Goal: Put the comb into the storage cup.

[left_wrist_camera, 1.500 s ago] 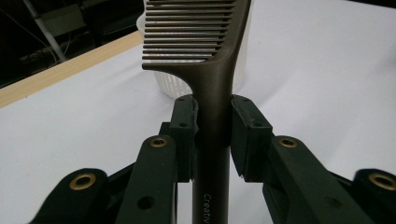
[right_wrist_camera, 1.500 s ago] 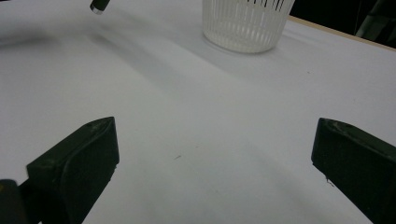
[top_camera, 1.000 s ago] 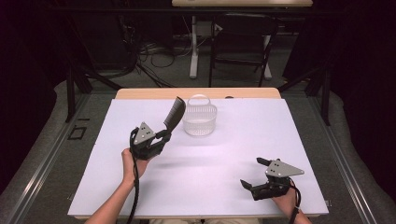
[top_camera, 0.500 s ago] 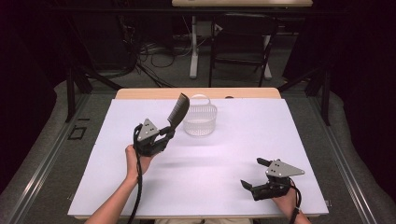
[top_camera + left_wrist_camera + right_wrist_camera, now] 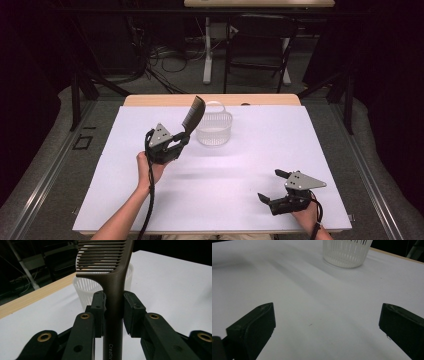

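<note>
2 jaws of left gripper [image 5: 113,315] around comb [image 5: 112,272] handle.

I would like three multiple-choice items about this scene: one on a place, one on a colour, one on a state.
1. Where does the basket stand?
A. toward the far edge of the white sheet
B. at the near right corner
C. on the floor

2. What colour is the comb?
A. white
B. dark brown
C. red

3. How is the right gripper?
A. shut on the comb
B. shut on the basket
C. open, holding nothing

Answers:
1 A, the high view shows the basket near the far edge, just beyond the left gripper.
2 B, the left gripper view shows a dark brown comb, its handle between the jaws, which press on it.
3 C, the right gripper view shows the jaws wide apart with bare sheet between them.
</note>
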`<action>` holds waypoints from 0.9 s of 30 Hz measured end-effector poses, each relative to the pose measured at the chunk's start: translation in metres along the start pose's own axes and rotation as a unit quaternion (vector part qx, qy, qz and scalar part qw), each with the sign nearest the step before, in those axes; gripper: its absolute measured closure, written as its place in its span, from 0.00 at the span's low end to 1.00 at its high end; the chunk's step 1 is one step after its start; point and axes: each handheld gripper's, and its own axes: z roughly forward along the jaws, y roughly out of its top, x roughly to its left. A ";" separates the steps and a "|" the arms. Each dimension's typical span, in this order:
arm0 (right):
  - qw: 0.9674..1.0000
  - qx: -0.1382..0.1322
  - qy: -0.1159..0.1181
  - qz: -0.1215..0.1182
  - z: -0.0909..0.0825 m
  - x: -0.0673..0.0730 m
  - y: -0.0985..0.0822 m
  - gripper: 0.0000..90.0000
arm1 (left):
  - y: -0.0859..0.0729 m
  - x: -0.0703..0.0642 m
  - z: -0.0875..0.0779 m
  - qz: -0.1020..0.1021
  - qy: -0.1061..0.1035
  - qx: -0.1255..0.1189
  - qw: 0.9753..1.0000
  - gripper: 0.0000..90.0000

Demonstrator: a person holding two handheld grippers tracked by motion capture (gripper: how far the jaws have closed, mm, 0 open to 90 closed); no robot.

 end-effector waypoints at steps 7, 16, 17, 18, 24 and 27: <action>1.000 -0.003 0.010 0.011 -0.001 0.001 0.001 0.01 | 0.006 -0.004 0.005 0.005 0.000 -0.006 1.000 0.80; 1.000 -0.004 0.007 0.012 -0.001 -0.001 0.000 0.01 | 0.011 -0.004 0.009 0.001 0.005 -0.013 1.000 0.80; 1.000 -0.004 0.007 0.012 -0.001 -0.001 0.000 0.01 | 0.012 -0.003 0.009 0.002 0.005 -0.013 1.000 0.80; 1.000 -0.005 0.009 0.016 -0.001 -0.001 0.000 0.01 | 0.012 -0.003 0.010 0.000 0.007 -0.015 1.000 0.80; 1.000 -0.004 0.011 0.020 0.000 -0.002 0.000 0.01 | 0.011 0.001 0.010 -0.011 0.009 -0.021 1.000 0.80; 1.000 -0.002 0.011 0.020 0.001 -0.002 0.000 0.01 | 0.011 0.003 0.009 -0.012 0.011 -0.023 1.000 0.80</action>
